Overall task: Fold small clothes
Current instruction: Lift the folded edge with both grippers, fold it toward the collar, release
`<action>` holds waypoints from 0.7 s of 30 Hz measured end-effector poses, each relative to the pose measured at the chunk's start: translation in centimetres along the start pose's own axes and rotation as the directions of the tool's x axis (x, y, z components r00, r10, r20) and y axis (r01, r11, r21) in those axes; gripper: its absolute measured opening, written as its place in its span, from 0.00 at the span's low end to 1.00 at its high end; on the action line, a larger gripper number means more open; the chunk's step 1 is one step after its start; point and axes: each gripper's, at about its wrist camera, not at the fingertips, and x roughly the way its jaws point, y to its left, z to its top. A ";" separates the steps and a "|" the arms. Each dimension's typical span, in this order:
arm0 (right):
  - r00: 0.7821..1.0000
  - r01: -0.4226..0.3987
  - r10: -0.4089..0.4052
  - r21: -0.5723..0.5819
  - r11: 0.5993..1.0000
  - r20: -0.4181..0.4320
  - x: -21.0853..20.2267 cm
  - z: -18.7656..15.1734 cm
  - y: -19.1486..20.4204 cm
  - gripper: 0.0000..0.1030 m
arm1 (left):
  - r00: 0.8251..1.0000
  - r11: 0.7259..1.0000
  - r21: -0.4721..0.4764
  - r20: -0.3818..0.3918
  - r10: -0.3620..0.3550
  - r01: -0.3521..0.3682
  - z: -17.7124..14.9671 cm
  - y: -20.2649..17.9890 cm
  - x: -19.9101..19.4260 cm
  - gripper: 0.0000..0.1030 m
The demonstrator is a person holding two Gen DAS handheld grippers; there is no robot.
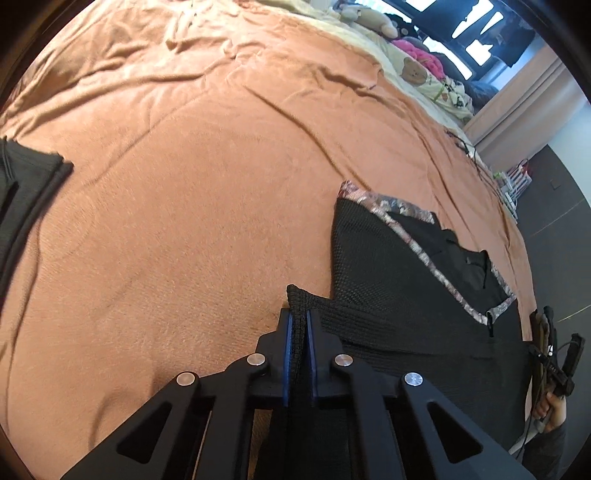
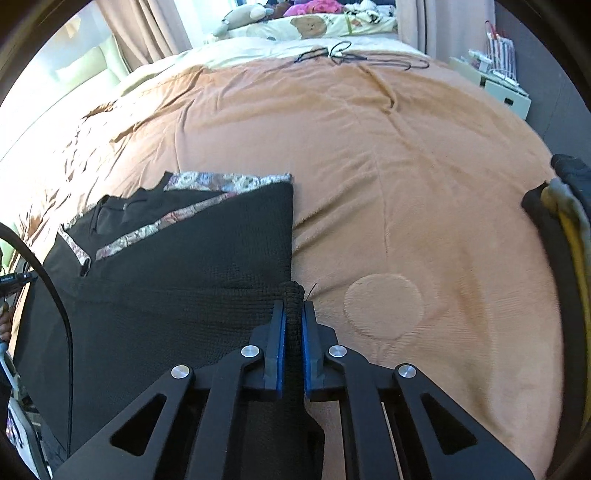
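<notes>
Between the blue-padded fingers of the left gripper a ribbed hem corner of the black knitted garment with floral-patterned trim is clamped tight, the knit filling the gap between the pads. The same is seen at the right gripper, whose fingers are clenched on the opposite hem corner of the black knitted garment. Just beyond the fingertips the garment is spread on the orange fleece blanket covering the bed, its body flat and its floral neckline trim lying farthest from the fingers. One side panel appears to be turned in over the middle already, so a first lengthwise fold is judged done; the crosswise fold, bringing the pinched hem toward the neckline, is judged not yet made. Well to the left of the left fingers, part of another dark garment is seen at the picture's edge; whether it is folded cannot be told. Far to the right of the right fingers, a pile of dark and yellow clothes is judged still to be folded. Farthest off lie a bear-printed pillow and soft toys.
</notes>
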 end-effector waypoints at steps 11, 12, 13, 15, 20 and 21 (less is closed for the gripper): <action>0.992 0.045 -0.043 -0.019 0.999 0.122 -4.9 1.4 1.9 0.03 | 0.988 0.997 0.062 0.149 0.029 -0.039 2.3 -3.2 -5.2 0.06; 0.990 0.050 -0.048 -0.018 0.999 0.130 -5.4 1.8 2.1 0.03 | 0.986 0.997 0.062 0.162 0.028 -0.038 2.8 -3.5 -5.7 0.06; 0.989 0.054 -0.050 -0.019 0.998 0.136 -5.5 2.2 2.2 0.03 | 0.985 0.997 0.061 0.168 0.028 -0.038 3.1 -3.6 -5.9 0.06; 0.988 0.054 -0.050 -0.019 0.998 0.146 -5.8 2.8 2.5 0.03 | 0.983 0.997 0.065 0.180 0.034 -0.046 4.1 -4.1 -6.2 0.06; 0.985 0.067 -0.063 -0.021 0.997 0.162 -5.2 4.5 3.0 0.03 | 0.979 0.992 0.079 0.189 0.079 -0.095 6.2 -5.0 -5.5 0.06; 0.984 0.075 -0.070 -0.027 0.997 0.162 -4.8 5.0 3.1 0.03 | 0.978 0.991 0.082 0.190 0.085 -0.102 6.6 -5.2 -5.2 0.06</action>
